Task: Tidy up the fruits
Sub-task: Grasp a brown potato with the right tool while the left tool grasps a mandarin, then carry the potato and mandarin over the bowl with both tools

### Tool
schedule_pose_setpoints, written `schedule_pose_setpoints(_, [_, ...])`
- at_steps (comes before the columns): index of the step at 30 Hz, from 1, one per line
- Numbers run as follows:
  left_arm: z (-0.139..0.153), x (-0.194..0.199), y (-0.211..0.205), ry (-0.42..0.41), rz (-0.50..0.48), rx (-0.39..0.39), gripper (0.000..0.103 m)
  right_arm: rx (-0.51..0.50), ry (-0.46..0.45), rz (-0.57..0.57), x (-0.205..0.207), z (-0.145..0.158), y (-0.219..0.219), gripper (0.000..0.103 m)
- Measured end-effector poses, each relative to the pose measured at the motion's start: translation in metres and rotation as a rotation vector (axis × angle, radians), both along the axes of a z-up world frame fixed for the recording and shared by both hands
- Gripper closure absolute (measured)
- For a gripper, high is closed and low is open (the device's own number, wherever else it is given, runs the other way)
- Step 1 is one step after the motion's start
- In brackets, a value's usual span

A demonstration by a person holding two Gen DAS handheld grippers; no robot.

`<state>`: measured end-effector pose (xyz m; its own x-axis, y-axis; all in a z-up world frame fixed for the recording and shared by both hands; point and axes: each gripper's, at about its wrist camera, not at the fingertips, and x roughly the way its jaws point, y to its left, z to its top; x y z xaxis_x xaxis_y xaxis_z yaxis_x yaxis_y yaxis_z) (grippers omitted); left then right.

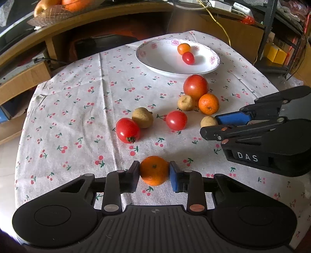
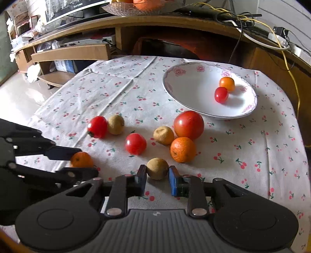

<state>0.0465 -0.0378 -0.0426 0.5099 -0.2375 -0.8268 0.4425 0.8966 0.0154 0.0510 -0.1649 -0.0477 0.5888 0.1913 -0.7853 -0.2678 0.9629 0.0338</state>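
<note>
My left gripper (image 1: pixel 154 173) is shut on a small orange (image 1: pixel 154 169) low over the cherry-print cloth; the right wrist view shows this gripper (image 2: pixel 85 161) at the left. My right gripper (image 2: pixel 157 173) is shut on a brown round fruit (image 2: pixel 157 168) that rests on the cloth, and it appears at the right in the left wrist view (image 1: pixel 210 125). A white flowered bowl (image 1: pixel 155 62) at the back holds a small orange fruit (image 1: pixel 183 48) and a small red tomato (image 1: pixel 188 58). Loose on the cloth lie a large tomato (image 1: pixel 195 86), an orange (image 1: pixel 209 104), two brown fruits and two red tomatoes.
The cloth-covered table (image 2: pixel 120 81) drops off at its left and right edges. Behind it stands a wooden desk (image 2: pixel 175 23) with cables and a basket of fruit (image 1: pixel 52 11) on top. A low wooden shelf (image 2: pixel 70 52) is at the back left.
</note>
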Motion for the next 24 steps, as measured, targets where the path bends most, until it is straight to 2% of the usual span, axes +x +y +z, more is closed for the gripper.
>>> schedule_pose_setpoints(6, [0.002,0.0,0.0,0.0,-0.001,-0.004,0.064,0.019,-0.022,0.021,-0.006,0.008,0.001,0.079])
schedule_pose_setpoints(24, [0.025,0.011,-0.017,-0.066,-0.013,-0.054,0.064,0.078,-0.064,-0.022,-0.017,0.027,-0.017,0.079])
